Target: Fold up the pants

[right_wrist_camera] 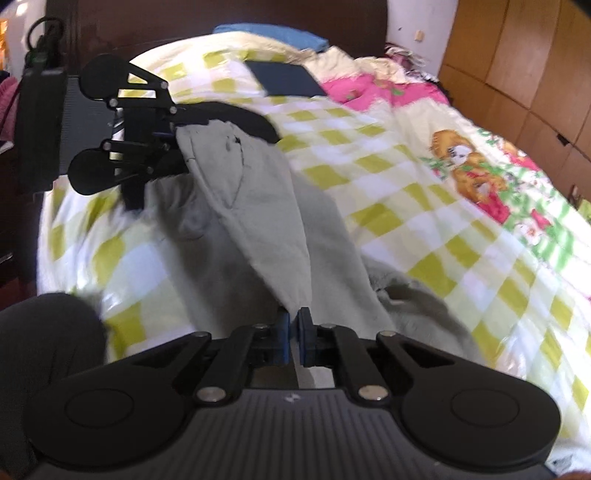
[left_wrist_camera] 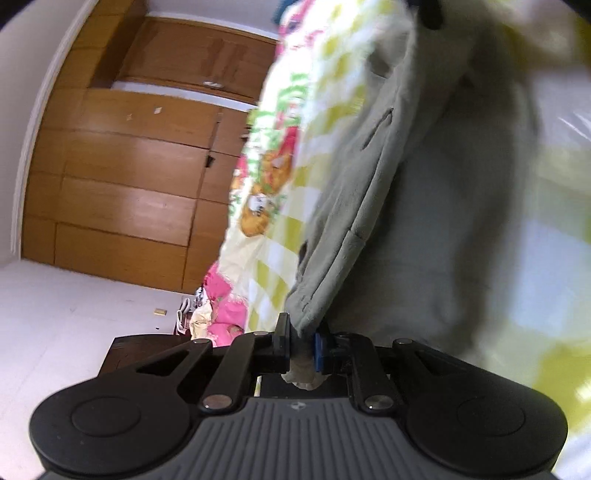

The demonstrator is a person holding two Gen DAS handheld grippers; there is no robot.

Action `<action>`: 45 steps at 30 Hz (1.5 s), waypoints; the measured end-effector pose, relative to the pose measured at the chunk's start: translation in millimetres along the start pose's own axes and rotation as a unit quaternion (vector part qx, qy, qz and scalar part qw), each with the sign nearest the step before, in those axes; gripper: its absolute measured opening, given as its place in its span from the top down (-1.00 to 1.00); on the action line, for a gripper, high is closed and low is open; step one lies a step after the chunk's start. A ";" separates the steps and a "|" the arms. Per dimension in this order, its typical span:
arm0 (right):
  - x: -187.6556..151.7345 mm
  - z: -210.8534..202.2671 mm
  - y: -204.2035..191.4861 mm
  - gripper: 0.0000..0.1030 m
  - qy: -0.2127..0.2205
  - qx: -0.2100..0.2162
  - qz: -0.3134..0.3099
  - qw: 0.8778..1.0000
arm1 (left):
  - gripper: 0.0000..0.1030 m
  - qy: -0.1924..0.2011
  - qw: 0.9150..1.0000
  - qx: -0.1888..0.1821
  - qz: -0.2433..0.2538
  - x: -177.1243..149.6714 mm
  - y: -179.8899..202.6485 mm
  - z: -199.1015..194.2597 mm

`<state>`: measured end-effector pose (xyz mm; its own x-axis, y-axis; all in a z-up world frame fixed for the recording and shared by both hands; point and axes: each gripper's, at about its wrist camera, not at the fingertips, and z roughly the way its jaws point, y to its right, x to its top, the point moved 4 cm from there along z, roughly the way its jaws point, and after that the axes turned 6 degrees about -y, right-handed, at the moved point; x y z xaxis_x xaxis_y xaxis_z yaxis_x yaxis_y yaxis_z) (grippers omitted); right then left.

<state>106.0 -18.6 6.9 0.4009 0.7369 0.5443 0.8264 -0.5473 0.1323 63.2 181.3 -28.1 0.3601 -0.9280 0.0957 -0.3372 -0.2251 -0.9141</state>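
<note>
Grey-green cotton is stretching between my two tools: the pants [right_wrist_camera: 258,206] are hanging lifted over the bed, one edge pulled taut from gripper to gripper while the rest is sagging onto the checked quilt [right_wrist_camera: 424,206] below. In the right wrist view I am seeing a curved pocket seam on the raised fabric, and a crumpled part of the garment is lying on the quilt just right of my near tool. My right gripper [right_wrist_camera: 293,334] is pinching a corner of the pants between its blue pads, jaws pressed nearly together on the cloth. My left gripper [left_wrist_camera: 303,349] is clamping another bunched edge, a wad of fabric poking out behind its pads; in the right view it is showing at the far end of the taut edge. A dark flat rectangle [right_wrist_camera: 286,78] is lying on the quilt farther up the bed, near a blue cloth [right_wrist_camera: 273,35] by the dark headboard [right_wrist_camera: 229,14]. Wooden wardrobe doors [left_wrist_camera: 122,177] are standing beside the bed.
</note>
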 end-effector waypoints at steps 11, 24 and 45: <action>24.5 0.1 32.6 0.92 0.024 -0.008 0.042 0.999 | 0.20 0.014 0.999 -0.010 -0.031 25.9 -22.6 41.3; 52.9 -3.1 90.3 0.68 0.063 0.023 0.087 0.994 | 0.31 0.011 0.997 -0.058 -0.046 66.4 -75.4 101.3; 76.1 14.6 106.4 0.96 0.066 -0.008 0.116 0.991 | -0.64 0.063 0.997 -0.054 -0.003 51.8 -45.8 60.9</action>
<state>230.2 -14.9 50.4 0.5232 0.5321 0.6657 0.7109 -0.7033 0.0034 150.4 161.7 -5.3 0.2517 -0.9551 0.1563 -0.4298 -0.2550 -0.8661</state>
